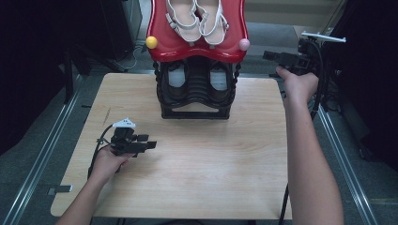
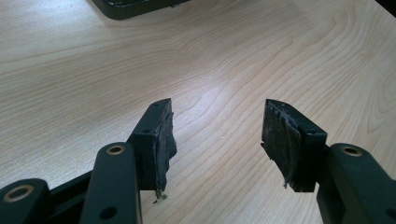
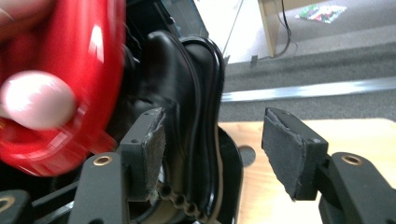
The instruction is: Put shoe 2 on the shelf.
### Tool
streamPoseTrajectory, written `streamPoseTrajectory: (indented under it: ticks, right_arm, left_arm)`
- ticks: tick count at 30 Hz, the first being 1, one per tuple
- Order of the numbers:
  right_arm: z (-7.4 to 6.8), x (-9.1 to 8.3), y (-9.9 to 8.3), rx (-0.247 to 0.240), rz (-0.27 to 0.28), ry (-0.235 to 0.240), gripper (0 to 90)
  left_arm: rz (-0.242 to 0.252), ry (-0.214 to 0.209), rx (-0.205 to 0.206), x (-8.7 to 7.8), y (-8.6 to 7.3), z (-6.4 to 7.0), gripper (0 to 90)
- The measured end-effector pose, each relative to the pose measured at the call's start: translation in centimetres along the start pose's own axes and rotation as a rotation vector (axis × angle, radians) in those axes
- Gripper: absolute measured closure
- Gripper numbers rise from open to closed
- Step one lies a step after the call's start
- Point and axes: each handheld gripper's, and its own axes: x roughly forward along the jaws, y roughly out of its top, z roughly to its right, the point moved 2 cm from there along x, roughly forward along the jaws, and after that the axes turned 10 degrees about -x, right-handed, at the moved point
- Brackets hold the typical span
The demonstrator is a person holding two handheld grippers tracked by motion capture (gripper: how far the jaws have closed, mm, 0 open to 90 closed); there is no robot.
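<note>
A light wooden table (image 1: 197, 164) carries a black plastic shoe rack (image 1: 196, 91) at its far middle edge. On top of this rack sits a glossy red curved tray (image 1: 162, 40), and on the tray lie two white strappy sandals (image 1: 197, 18), side by side with the toes toward the person. A small yellow ball (image 1: 151, 42) is at the near left corner of the tray and a small pink ball (image 1: 244, 44) at the near right corner. In the lower level of the rack there are dark shoes with pale insoles (image 1: 177, 78), partly hidden under the tray.

The right gripper (image 1: 271, 55) is held in the air just beside the right side of the rack, near the pink ball, and it points to the left toward the tray. In the right gripper view its fingers (image 3: 148, 149) stand wide apart and hold nothing; between them I see the black ribbed edge of the rack, and the red tray with the blurred pink ball is at the left. I cannot tell if a finger touches the rack.

The left gripper (image 1: 149, 141) is low over the near left part of the table, well apart from the rack, and points to the right. In the left gripper view its fingers (image 2: 161, 140) are also wide apart, with only bare wood between them.
</note>
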Motion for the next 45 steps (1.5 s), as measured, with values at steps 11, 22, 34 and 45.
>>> streamPoseTrajectory:
  ticks: [11,22,34,45]
  right_arm:
    - [1.0,0.9,-4.6,0.005,-0.037,0.034,40.3]
    - [0.2,1.0,-9.9,-0.019,-0.062,0.116,40.1]
    - [-1.5,1.8,-15.6,-0.068,-0.116,0.178,40.0]
    - [-2.2,2.7,-21.1,-0.131,-0.184,0.208,39.3]
  left_arm:
    - [-0.010,0.000,0.010,0.1,-0.1,0.0,43.1]
    - [-0.014,0.006,0.017,0.3,-0.2,0.1,42.3]
    - [-0.021,0.005,0.020,0.4,-0.2,0.3,41.3]
    - [-0.027,-0.020,0.017,0.6,-0.2,0.6,38.8]
